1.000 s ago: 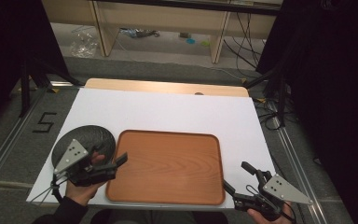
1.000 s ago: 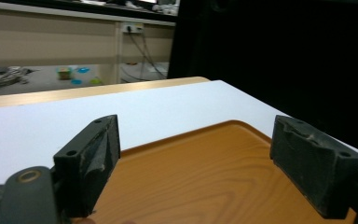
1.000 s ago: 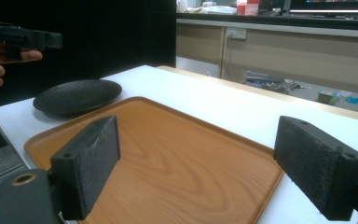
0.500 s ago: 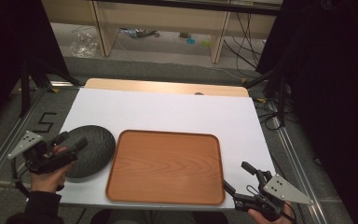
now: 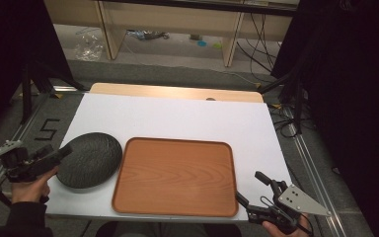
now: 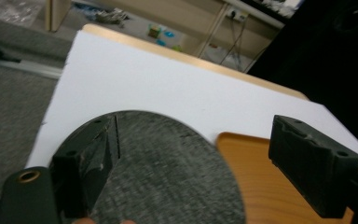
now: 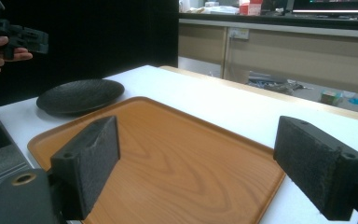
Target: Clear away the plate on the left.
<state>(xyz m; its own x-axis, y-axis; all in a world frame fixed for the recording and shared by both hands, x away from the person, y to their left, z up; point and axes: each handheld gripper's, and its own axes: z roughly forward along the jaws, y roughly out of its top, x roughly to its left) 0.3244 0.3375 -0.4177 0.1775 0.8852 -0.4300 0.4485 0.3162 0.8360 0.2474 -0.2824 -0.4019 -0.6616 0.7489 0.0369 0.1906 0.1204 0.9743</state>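
Just right of the left hand-held gripper [image 5: 61,152], jaws spread, lies the dark plate [image 5: 89,159]; right hand-held gripper [image 5: 250,190] spread, well apart.

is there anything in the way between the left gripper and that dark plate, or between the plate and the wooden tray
Nothing visible blocks either path. The left gripper, jaws open, hangs at the left edge of the dark plate, with only the plate's own rim beneath it. The plate sits right beside the wooden tray, with bare white table surface around them.
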